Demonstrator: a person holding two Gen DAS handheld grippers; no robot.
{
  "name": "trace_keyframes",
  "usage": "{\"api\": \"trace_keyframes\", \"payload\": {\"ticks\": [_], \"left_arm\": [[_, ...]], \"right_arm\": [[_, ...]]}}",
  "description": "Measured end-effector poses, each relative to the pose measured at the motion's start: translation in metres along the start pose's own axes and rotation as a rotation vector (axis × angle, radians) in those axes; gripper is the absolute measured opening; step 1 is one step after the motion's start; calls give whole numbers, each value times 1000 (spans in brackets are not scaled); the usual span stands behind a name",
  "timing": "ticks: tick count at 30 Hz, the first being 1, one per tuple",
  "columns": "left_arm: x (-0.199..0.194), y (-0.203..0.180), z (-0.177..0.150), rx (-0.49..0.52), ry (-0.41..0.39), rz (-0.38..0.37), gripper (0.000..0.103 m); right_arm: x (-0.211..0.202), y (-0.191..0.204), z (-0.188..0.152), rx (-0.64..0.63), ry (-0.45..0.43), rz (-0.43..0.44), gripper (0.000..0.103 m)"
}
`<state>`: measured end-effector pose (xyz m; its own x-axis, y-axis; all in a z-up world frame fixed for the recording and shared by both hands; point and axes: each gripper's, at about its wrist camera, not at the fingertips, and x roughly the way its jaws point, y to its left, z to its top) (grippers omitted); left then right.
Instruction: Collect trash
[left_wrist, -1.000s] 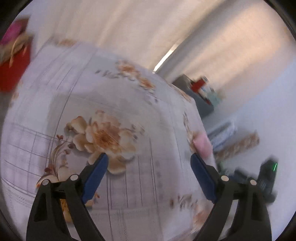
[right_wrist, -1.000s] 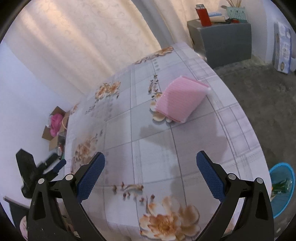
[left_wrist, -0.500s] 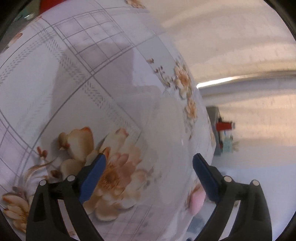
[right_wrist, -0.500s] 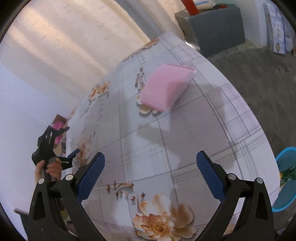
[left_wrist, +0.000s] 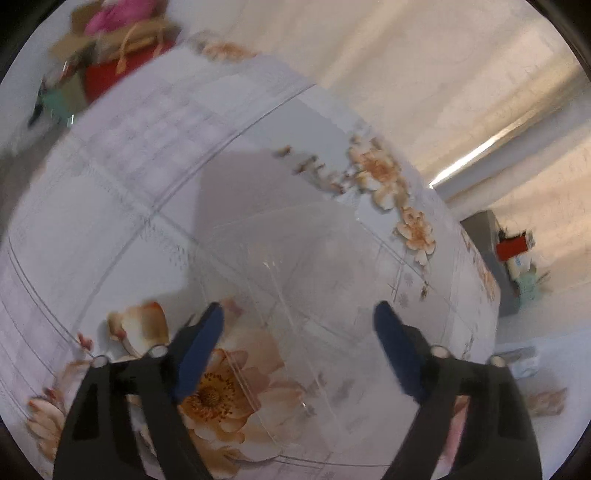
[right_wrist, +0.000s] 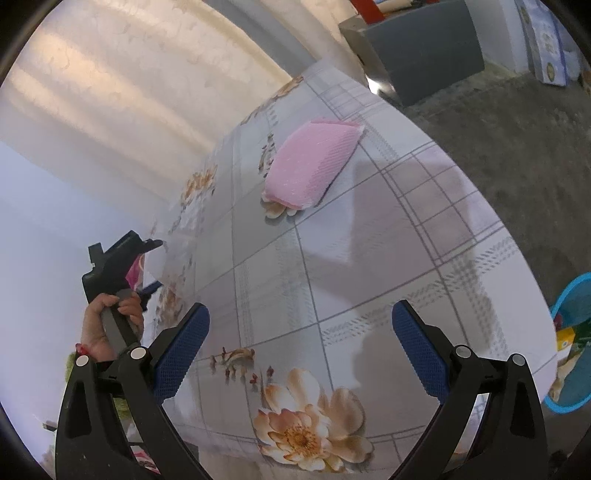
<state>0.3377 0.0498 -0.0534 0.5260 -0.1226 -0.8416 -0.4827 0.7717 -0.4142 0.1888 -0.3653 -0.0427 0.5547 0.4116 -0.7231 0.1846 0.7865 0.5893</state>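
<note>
A clear plastic sheet, hard to make out, lies on the floral tablecloth. My left gripper points down over it, its jaws closing with the sheet between the blue fingers; the pads are not pressing on it. In the right wrist view a hand holds that left gripper at the table's left edge. My right gripper stands open above the tablecloth with nothing between its fingers. A pink packet lies beyond it, towards the far right corner.
A blue bin with rubbish in it stands on the floor off the table's right edge. A grey cabinet is behind the far corner. Boxes and a red bag sit beyond the left end. Curtains hang behind the table.
The left gripper has come down closer to the cloth and rolled, and its jaws have narrowed, with the clear sheet now between them. The right gripper has sunk slightly towards the table.
</note>
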Motion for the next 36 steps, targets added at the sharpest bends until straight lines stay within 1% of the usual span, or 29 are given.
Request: {"api": "trace_keyframes", "payload": {"ticks": [1,2,7,8,11,13,15,17,19,21,23,25,26,27,29,30,32,33,34,35,36], "left_arm": [[-5,-4,-1,28,-13,7,70],[-8,-7,-2,76,-28,15,67],[-10,-13,-6,232,-47,7,65],[-10,-15,-7,272,-43,6,64],[-14,-15,-8,350,-22,9,64],[-13,-15,-6,366,-1,5,64],[-15,-13,-3,362,23,11,64],[-17,-10,-2,358,46,10,65],[-21,-5,0,341,47,11,65],[-30,1,2,330,26,-14,65],[-38,2,6,356,-12,-29,67],[-45,-2,10,422,-62,-20,71],[-46,-6,13,467,-86,-4,71],[-46,-13,18,537,-119,19,71],[-40,-24,28,631,-148,45,71],[-36,-28,34,662,-155,58,71],[-24,-31,49,683,-140,72,71],[-19,-31,55,676,-124,71,71],[-13,-28,62,658,-103,57,68],[-7,-23,70,632,-76,24,64],[-4,-19,74,613,-56,2,63]], "right_arm": [[-2,-2,0,-2,-2,-2,95],[-4,-3,0,-3,-4,-6,95],[-11,-10,0,10,-12,-6,95],[-12,-11,0,11,-13,-5,95],[-15,-10,5,1,-14,-2,95],[-13,-4,16,-17,-15,2,95],[-4,3,32,-29,7,5,95],[7,5,47,-13,31,23,95],[21,6,67,12,54,4,95],[38,4,86,40,73,-31,95],[50,1,100,72,77,-70,95],[60,0,112,92,72,-104,95],[66,-1,117,100,70,-116,95],[71,-1,121,105,71,-123,95],[75,0,122,114,72,-123,95],[70,5,118,109,48,-116,95],[56,19,107,42,-10,-108,95],[48,32,96,-15,-43,-103,95],[45,46,88,-63,-57,-70,95],[45,59,77,-106,-43,-10,95],[50,73,66,-144,-2,57,95]]}}
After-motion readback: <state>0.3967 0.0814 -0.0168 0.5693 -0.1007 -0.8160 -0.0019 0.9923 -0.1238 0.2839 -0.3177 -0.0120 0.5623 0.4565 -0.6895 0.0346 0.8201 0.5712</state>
